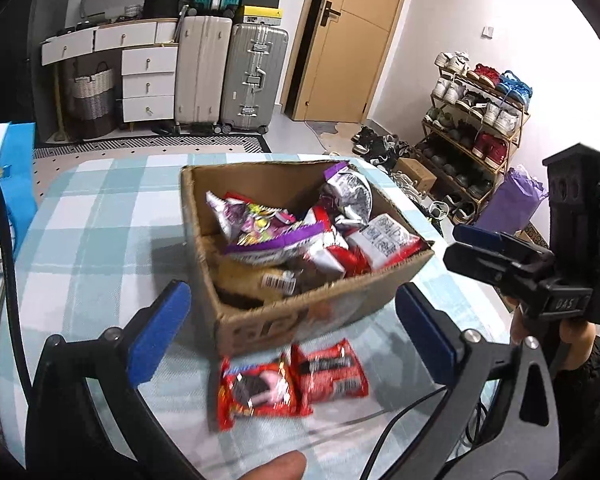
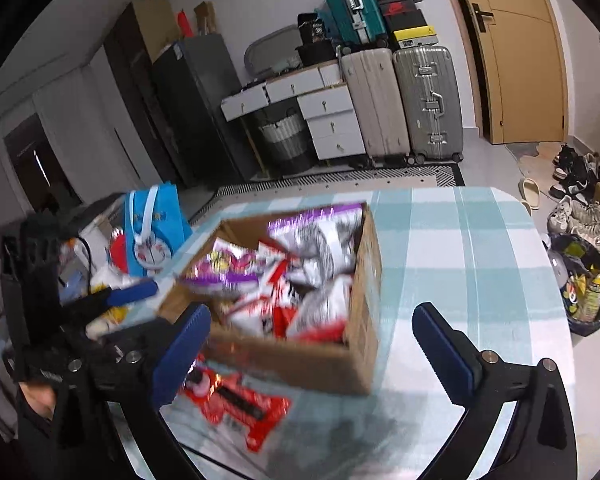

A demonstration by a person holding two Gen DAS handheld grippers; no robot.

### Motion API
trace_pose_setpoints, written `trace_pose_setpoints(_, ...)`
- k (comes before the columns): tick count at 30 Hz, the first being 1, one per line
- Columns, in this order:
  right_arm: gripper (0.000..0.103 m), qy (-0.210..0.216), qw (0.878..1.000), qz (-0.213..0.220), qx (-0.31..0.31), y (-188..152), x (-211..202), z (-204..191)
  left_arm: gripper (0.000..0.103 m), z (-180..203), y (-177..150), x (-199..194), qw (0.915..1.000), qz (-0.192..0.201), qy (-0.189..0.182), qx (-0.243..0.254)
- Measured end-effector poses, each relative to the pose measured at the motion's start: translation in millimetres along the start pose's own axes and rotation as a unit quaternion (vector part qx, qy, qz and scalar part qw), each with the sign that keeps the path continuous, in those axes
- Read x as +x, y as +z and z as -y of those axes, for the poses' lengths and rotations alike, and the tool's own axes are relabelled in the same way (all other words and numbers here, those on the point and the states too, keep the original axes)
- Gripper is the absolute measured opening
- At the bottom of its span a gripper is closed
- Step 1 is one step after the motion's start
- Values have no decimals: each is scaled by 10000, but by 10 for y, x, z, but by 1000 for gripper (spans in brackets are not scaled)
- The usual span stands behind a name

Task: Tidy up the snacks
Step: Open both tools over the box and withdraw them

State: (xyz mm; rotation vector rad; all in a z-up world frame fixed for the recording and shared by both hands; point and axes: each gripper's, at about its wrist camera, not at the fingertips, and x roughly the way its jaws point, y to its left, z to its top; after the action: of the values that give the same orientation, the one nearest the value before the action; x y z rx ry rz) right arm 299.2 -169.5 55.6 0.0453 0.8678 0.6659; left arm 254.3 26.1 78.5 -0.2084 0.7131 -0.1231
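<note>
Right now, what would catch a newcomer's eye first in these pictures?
Probably the cardboard box in the middle of the checked table, stuffed with shiny purple, red and silver snack packets. Two red packets lie on the cloth just in front of it. Suitcases stand against the far wall.

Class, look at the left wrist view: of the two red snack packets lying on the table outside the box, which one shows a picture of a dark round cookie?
The left packet. The right packet shows only dark text panels.
</note>
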Motion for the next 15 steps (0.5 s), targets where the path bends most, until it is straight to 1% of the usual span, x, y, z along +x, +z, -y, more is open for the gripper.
trace_pose_setpoints(5, 102, 21, 9996, -295, -30, -206, -65, -104, 102, -80, -208, -287, 9998, -11, 210, -36)
trace_pose_setpoints(8, 102, -43, 9987, -497, -64, -338, -48, -183, 102, -154, -357, -408, 9994, -64, 314, -104)
trace_pose_setpoints(11, 102, -246, 9979, -591, -66, -471, -24, -252, 102, -233, -498, -437, 9987, -146, 452, -173)
trace_pose_setpoints(15, 102, -183, 9971, -729, 101, -635, 46, -329, 102, -311, -664, -398, 9975, -173, 633, -269)
